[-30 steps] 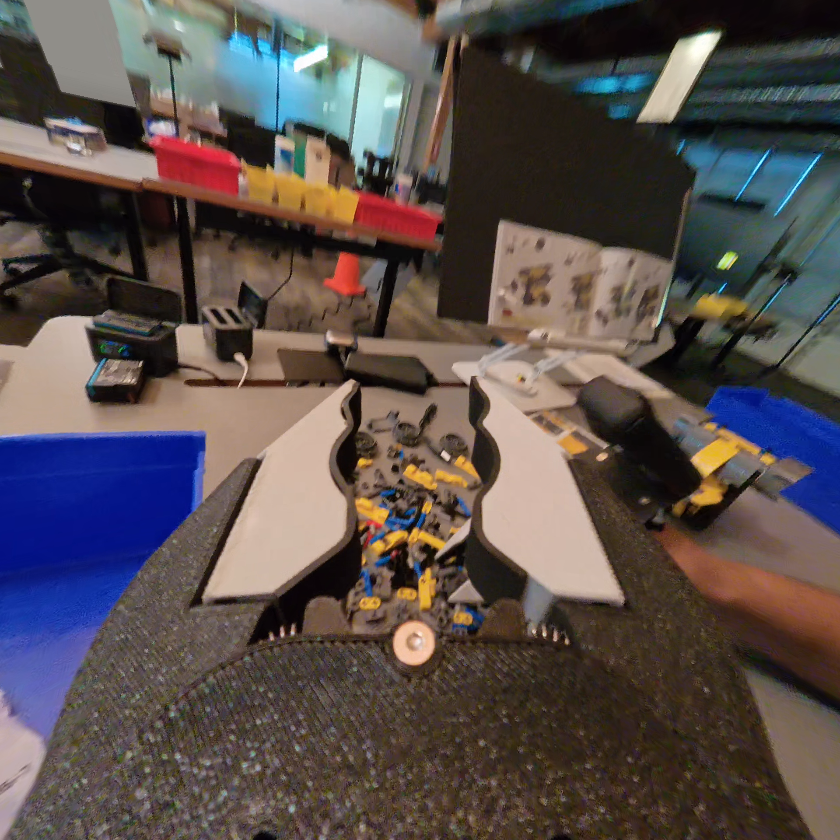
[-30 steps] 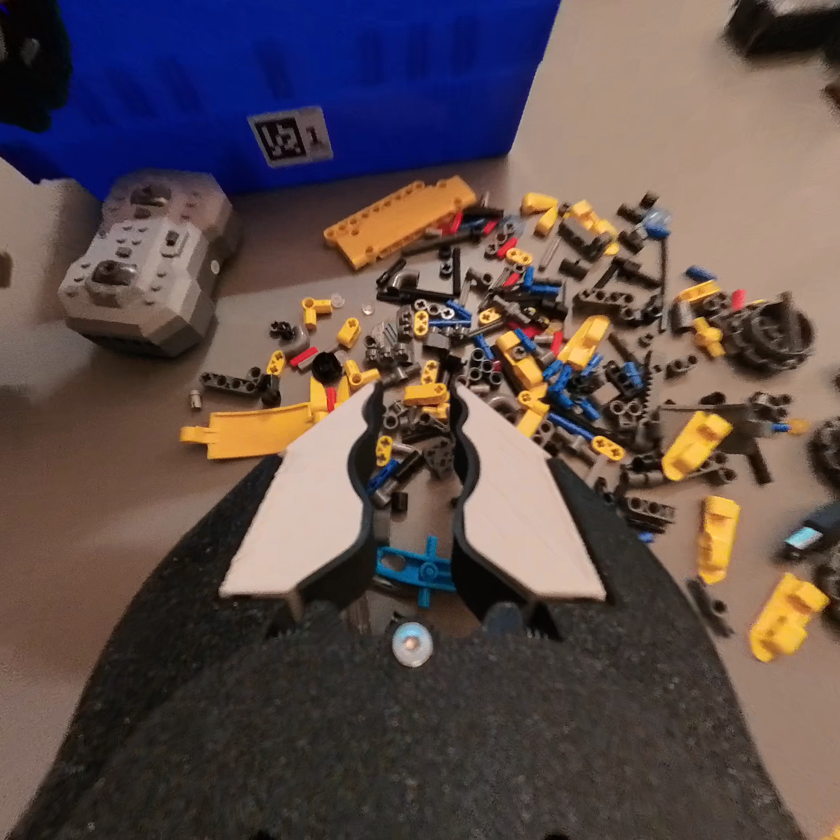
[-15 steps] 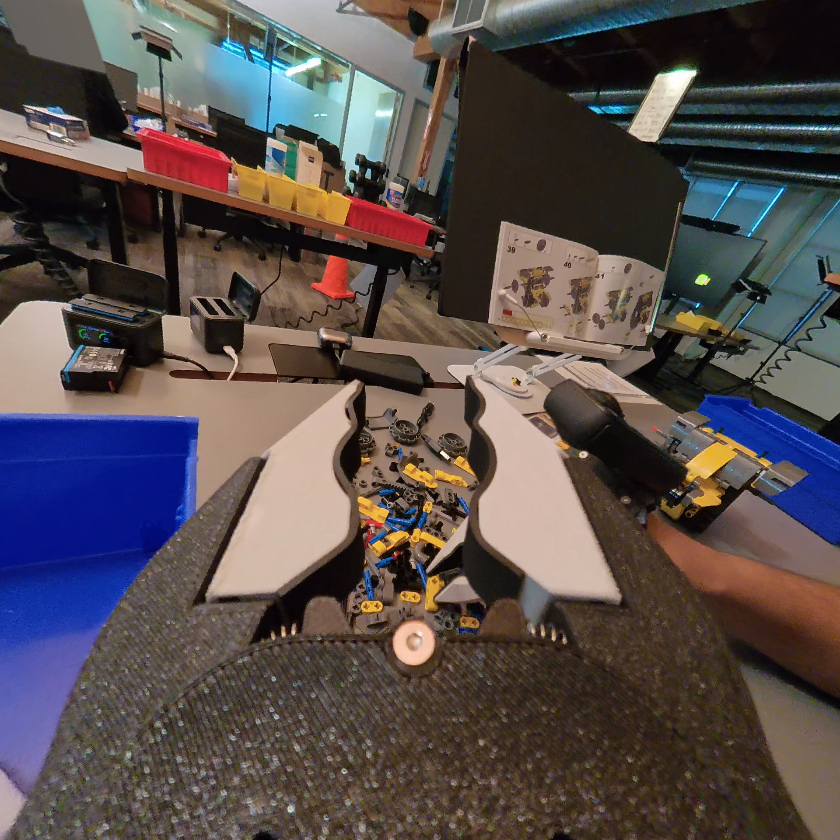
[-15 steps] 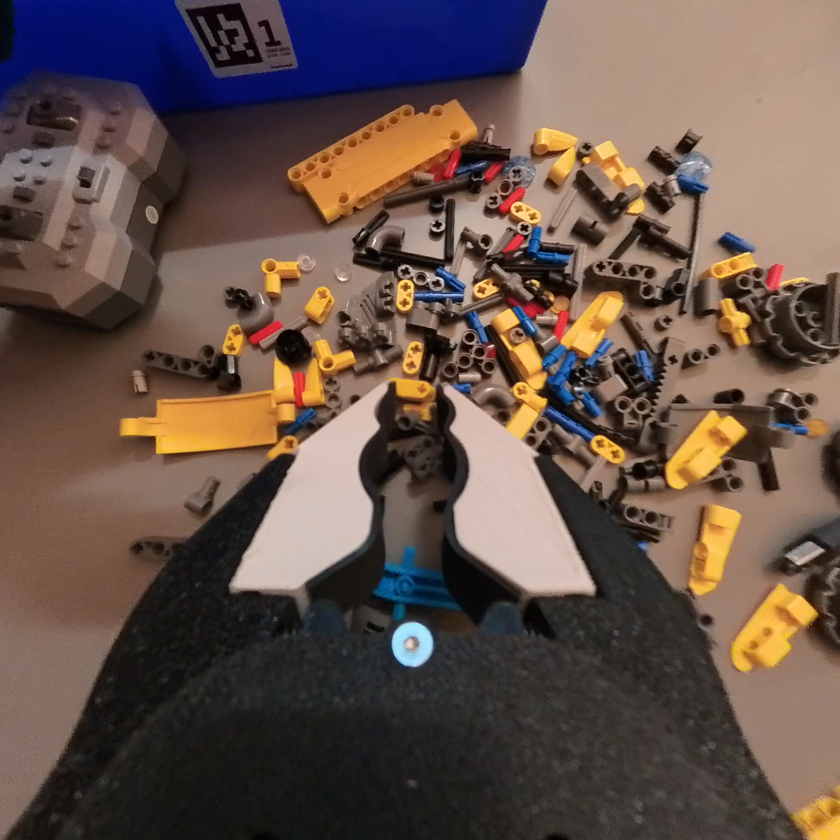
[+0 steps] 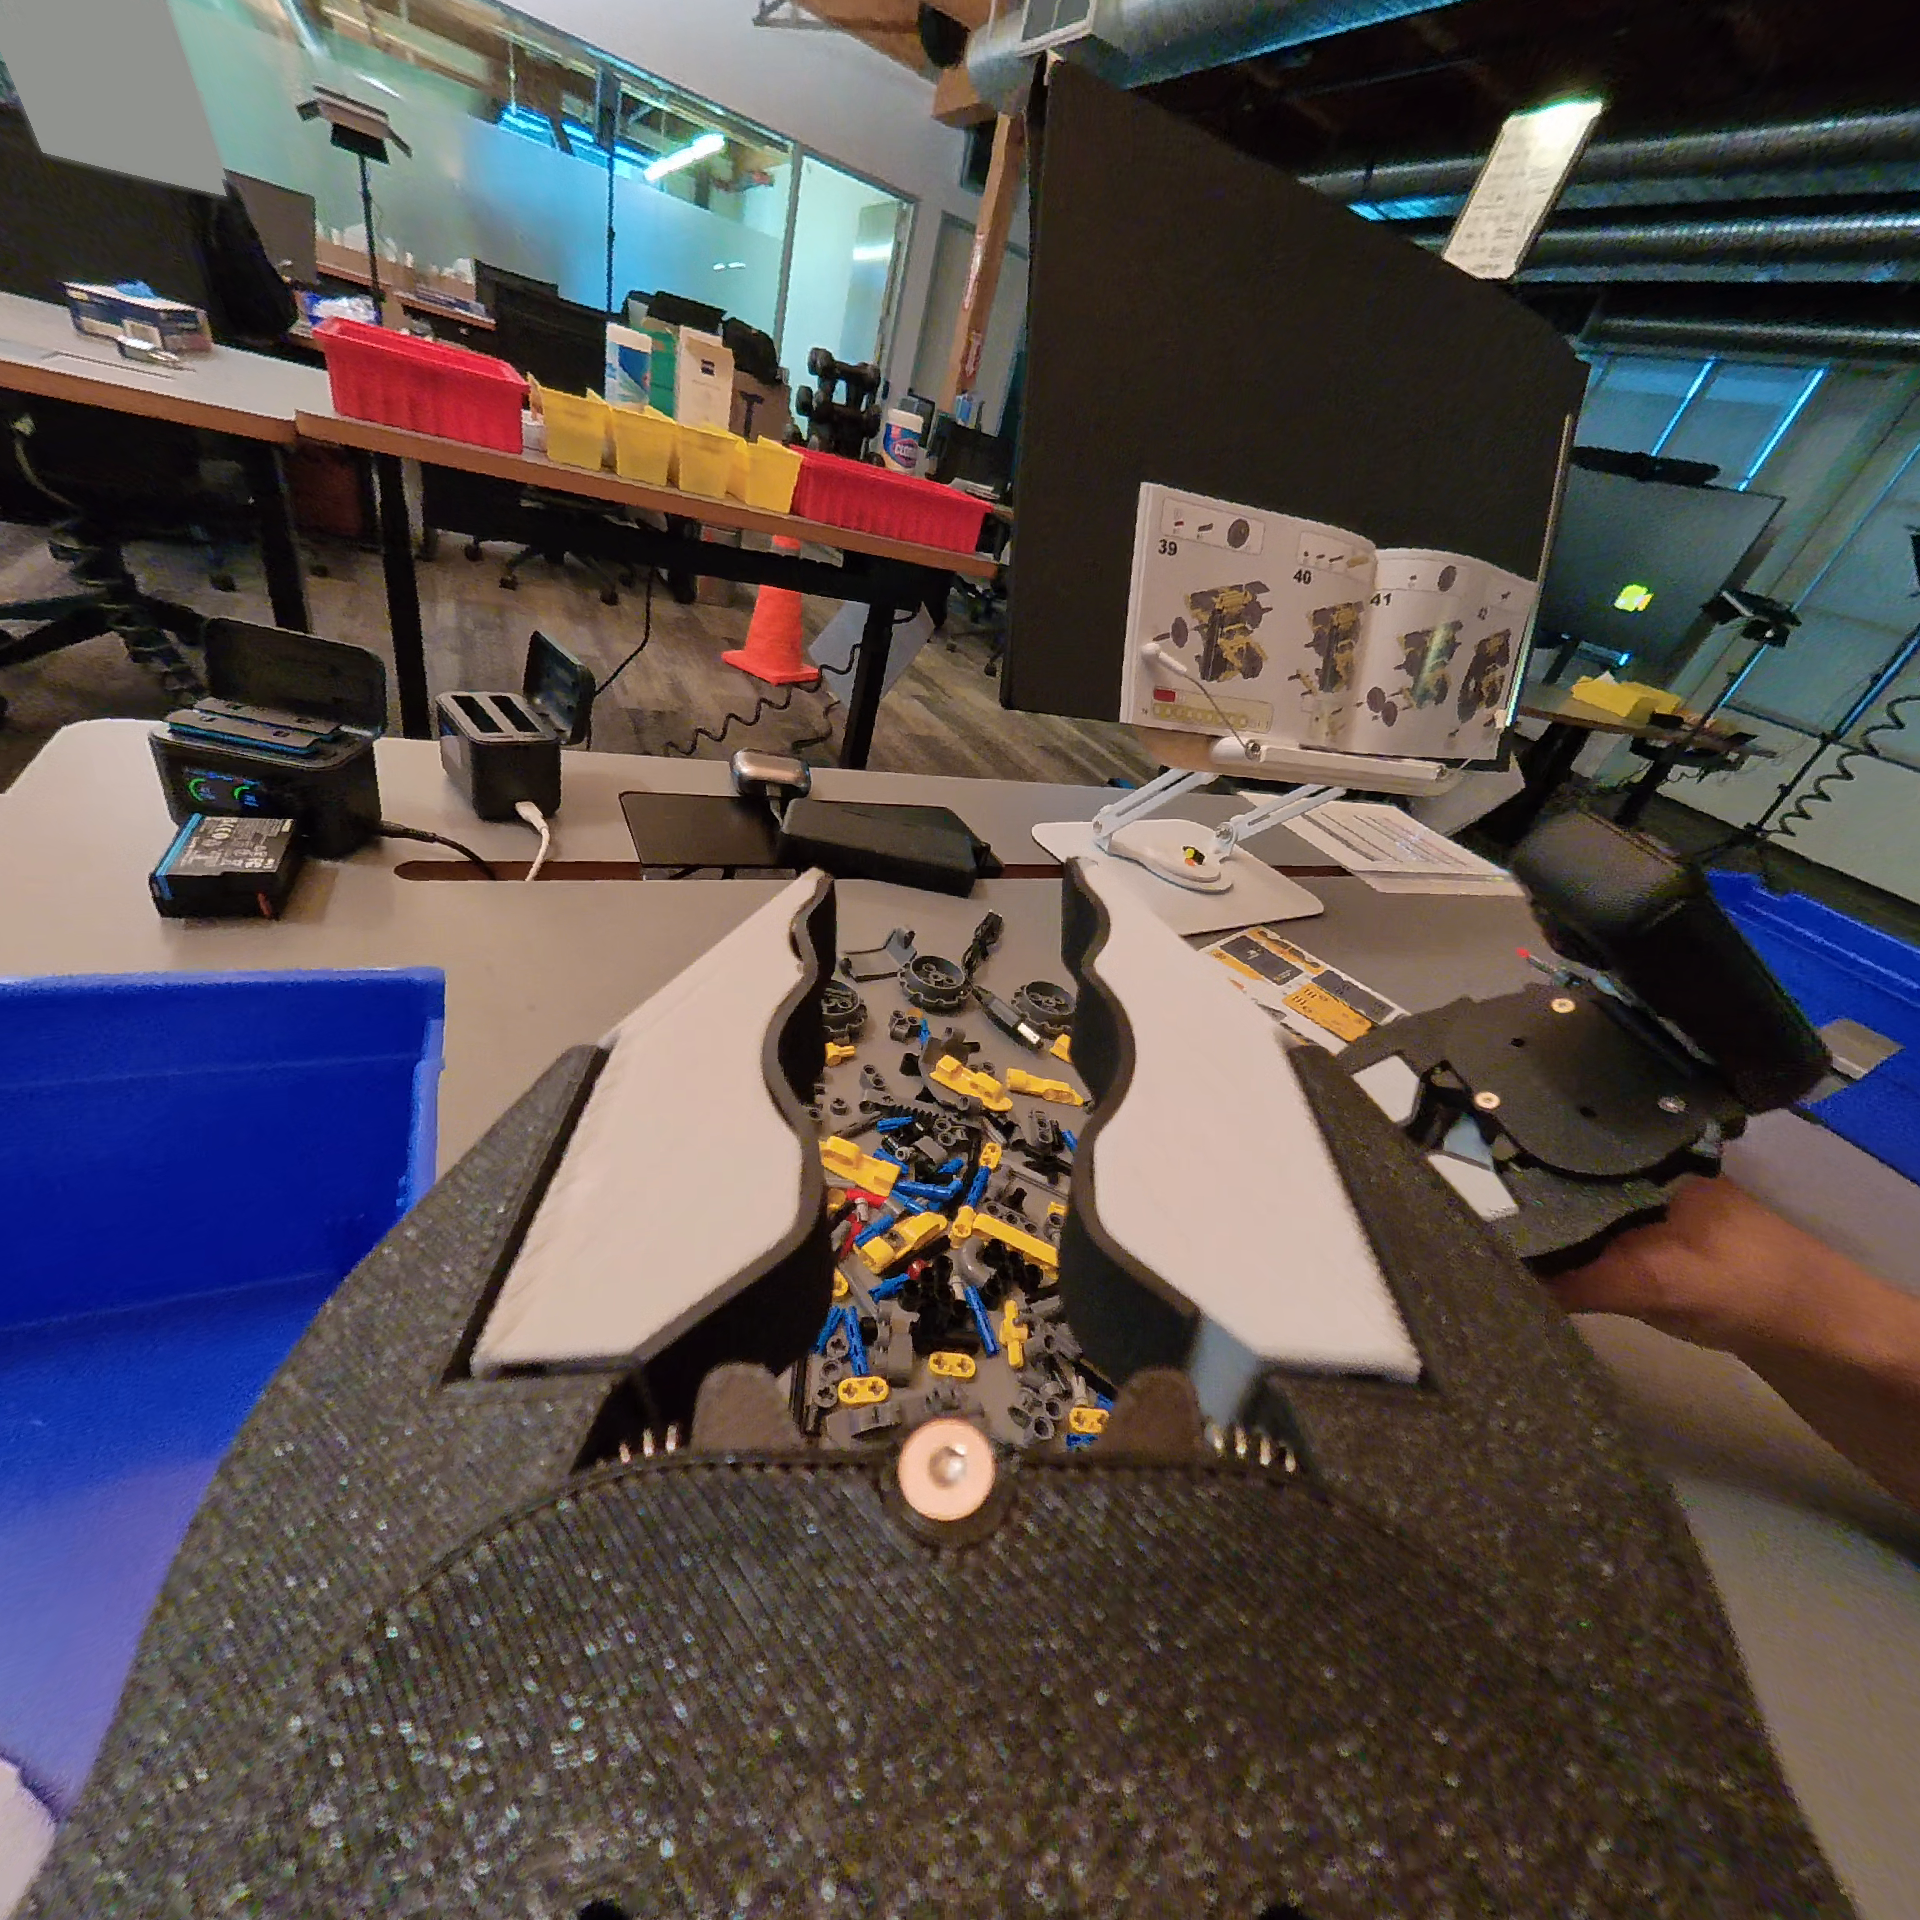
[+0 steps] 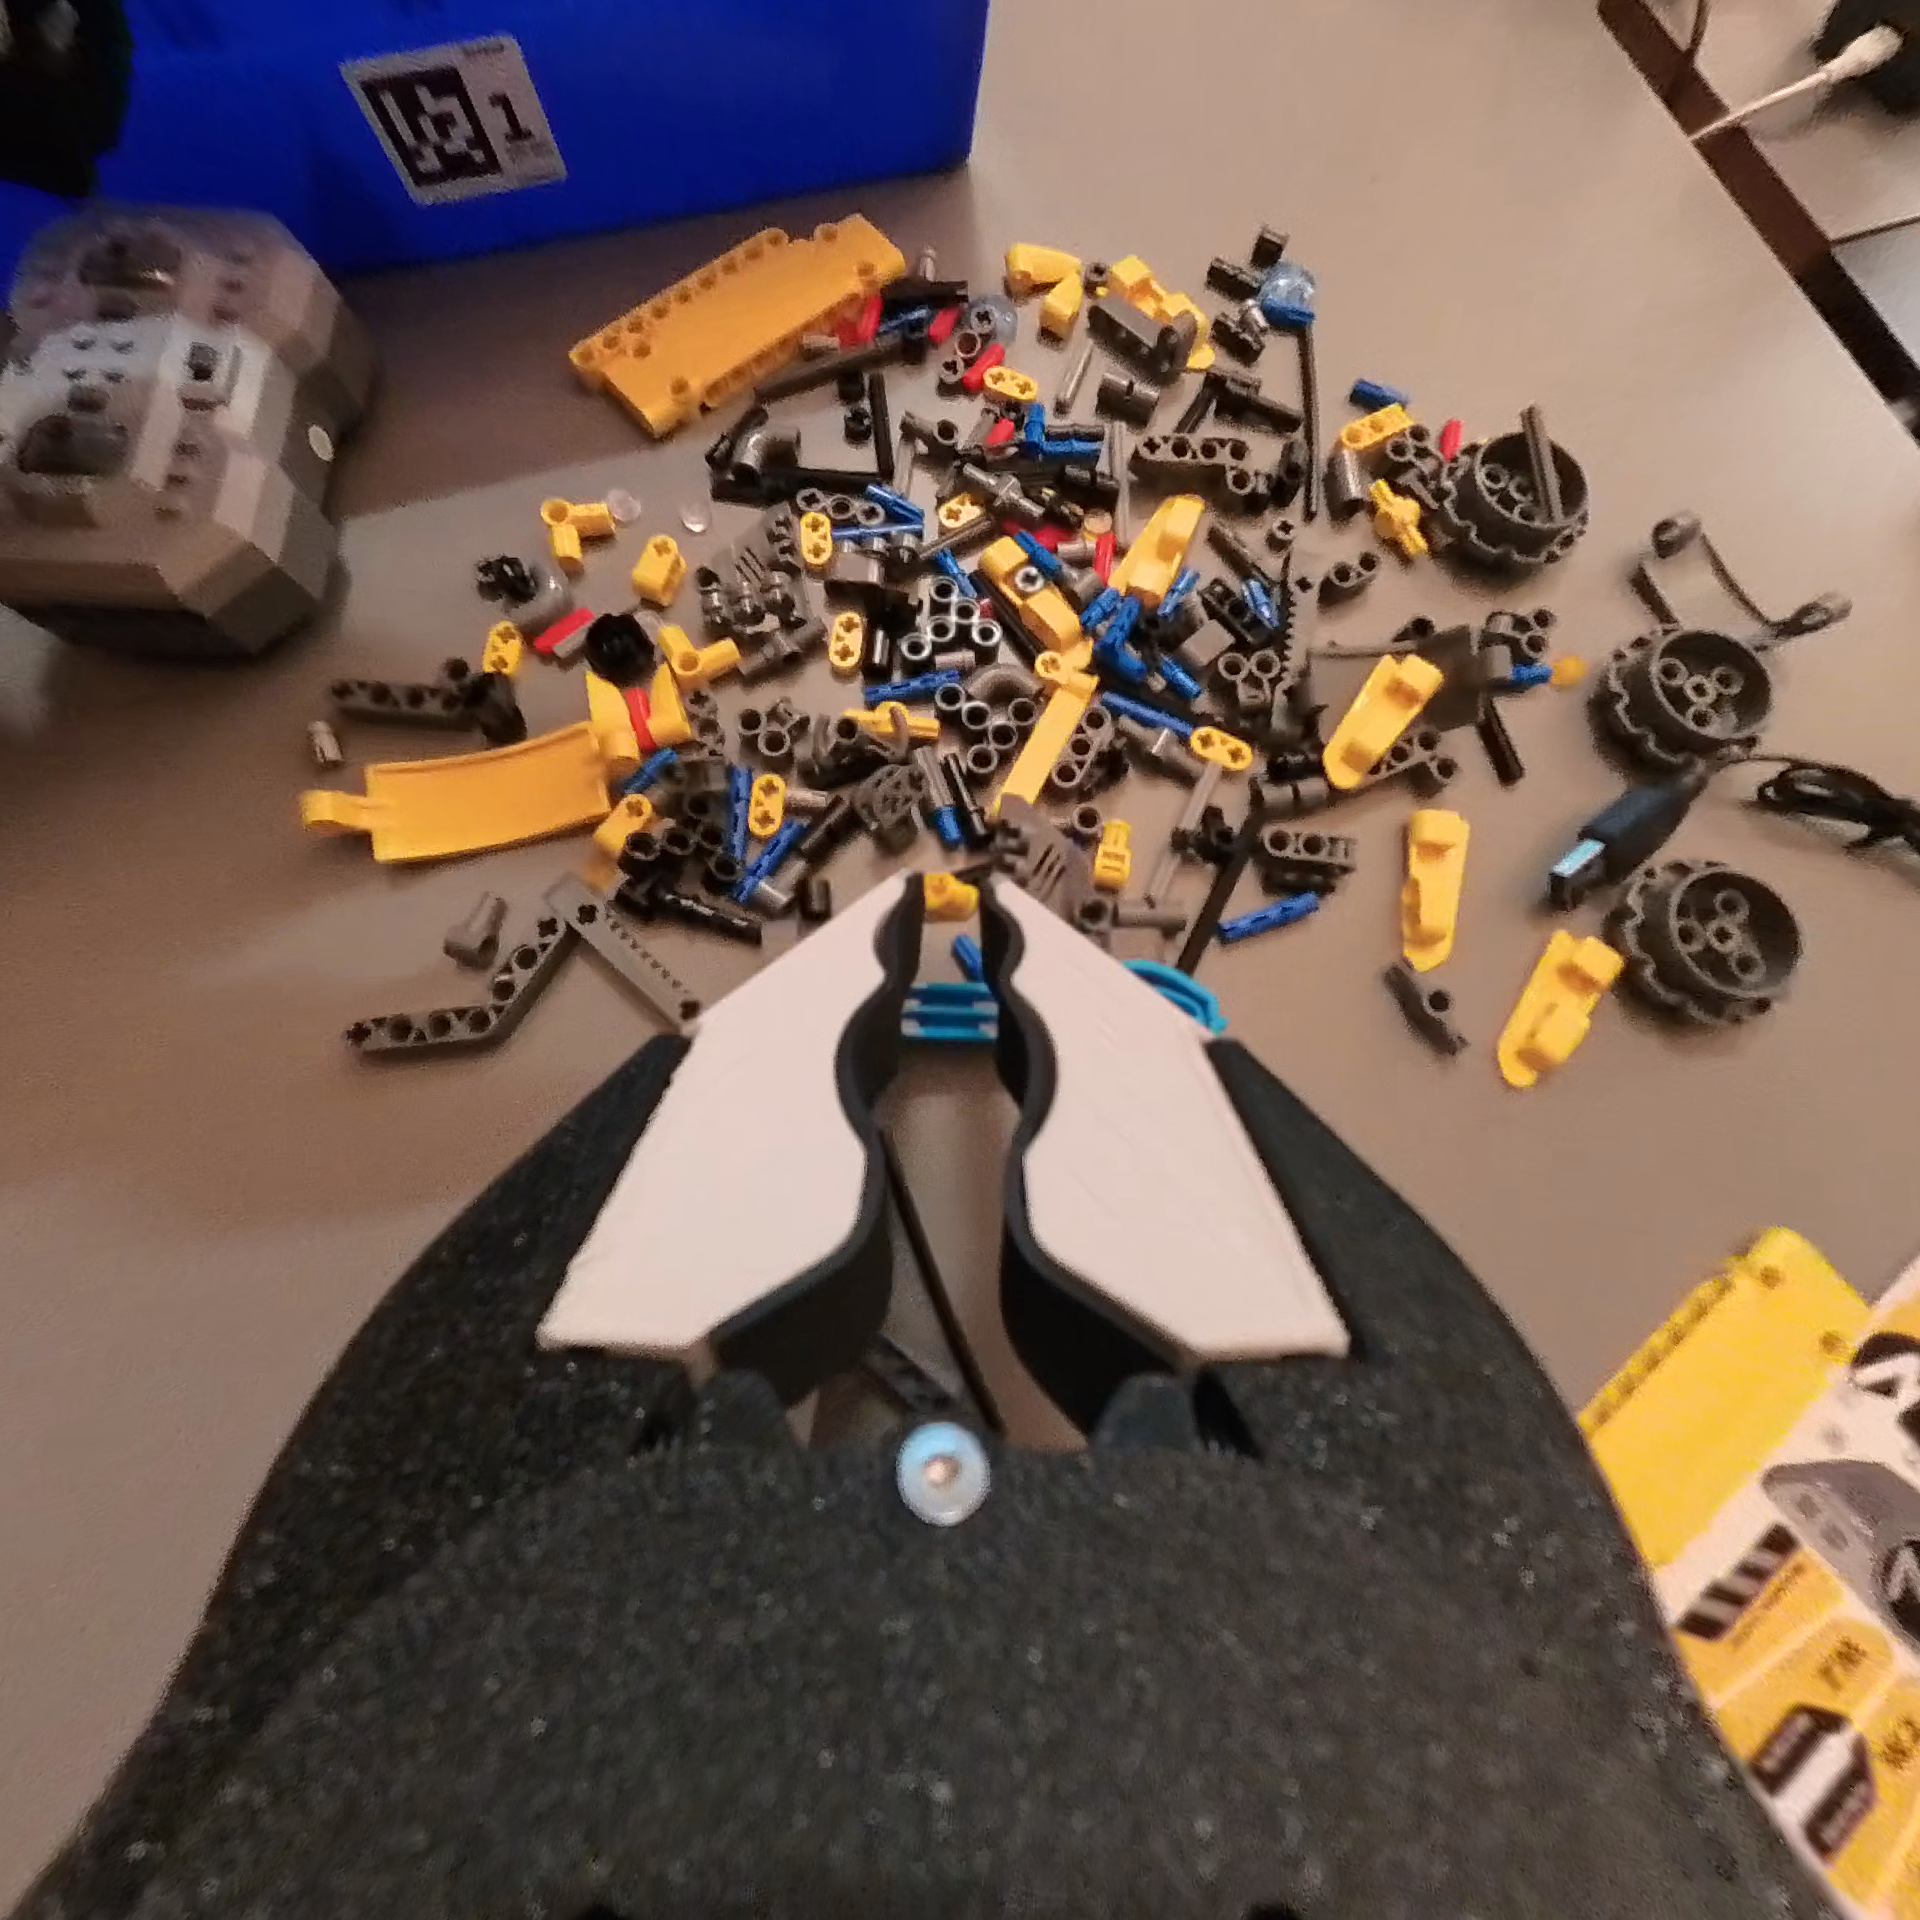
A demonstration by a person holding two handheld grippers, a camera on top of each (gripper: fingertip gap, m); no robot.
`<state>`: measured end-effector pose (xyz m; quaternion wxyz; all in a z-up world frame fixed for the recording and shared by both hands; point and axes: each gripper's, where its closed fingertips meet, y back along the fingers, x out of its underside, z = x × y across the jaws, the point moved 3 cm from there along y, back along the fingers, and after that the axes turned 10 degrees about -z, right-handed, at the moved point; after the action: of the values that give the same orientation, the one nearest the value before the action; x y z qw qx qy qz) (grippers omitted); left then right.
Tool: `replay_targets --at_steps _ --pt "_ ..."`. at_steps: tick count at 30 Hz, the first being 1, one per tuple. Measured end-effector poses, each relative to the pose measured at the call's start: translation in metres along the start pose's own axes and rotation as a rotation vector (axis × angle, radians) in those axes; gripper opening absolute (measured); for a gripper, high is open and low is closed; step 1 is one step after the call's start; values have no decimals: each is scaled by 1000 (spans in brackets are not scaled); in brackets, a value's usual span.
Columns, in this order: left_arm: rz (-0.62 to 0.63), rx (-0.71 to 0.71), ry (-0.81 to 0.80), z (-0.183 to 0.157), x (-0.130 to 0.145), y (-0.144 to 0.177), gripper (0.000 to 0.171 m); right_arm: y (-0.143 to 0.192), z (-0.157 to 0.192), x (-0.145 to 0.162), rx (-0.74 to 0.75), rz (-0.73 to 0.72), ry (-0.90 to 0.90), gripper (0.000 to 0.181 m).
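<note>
A pile of small yellow, blue, black and grey building pieces (image 6: 1039, 623) lies on the grey table (image 6: 1351, 156). My right gripper (image 6: 948, 883) is shut on a small yellow piece (image 6: 948, 898) pinched at its fingertips, at the near edge of the pile. A blue piece (image 6: 945, 1013) lies on the table under the fingers. My left gripper (image 5: 945, 883) is open and empty, held above the same pile (image 5: 935, 1195). The right gripper (image 5: 1558, 1101), held by a hand, also shows at the right of the left wrist view.
A blue bin (image 6: 623, 83) and a grey battery box (image 6: 156, 468) stand beyond the pile. Dark wheels (image 6: 1683, 686) lie at its right. A yellow printed box (image 6: 1766, 1507) is near right. An open instruction booklet on a stand (image 5: 1320, 623) and chargers (image 5: 270, 769) stand at the back. Left tips to right tips: about 20 cm.
My right gripper closed on the small yellow piece and drew back from the pile with it. My left gripper stayed open and tilted slightly.
</note>
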<state>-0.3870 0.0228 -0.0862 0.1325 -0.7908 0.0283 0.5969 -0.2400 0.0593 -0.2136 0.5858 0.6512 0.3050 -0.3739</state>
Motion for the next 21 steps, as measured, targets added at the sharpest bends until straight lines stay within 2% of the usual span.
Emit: replay_targets --at_steps 2,4,10,21 --pt "1 1 -3 -1 0 -1 42 3 5 3 -20 -34 -37 10" --pt "3 6 0 -2 1 -2 42 3 4 5 -9 -52 -56 18" --pt "10 2 -11 -3 2 -3 42 10 8 -1 20 -114 -11 23" --pt "0 -4 10 2 1 0 42 -17 56 2 -103 -50 41 24"
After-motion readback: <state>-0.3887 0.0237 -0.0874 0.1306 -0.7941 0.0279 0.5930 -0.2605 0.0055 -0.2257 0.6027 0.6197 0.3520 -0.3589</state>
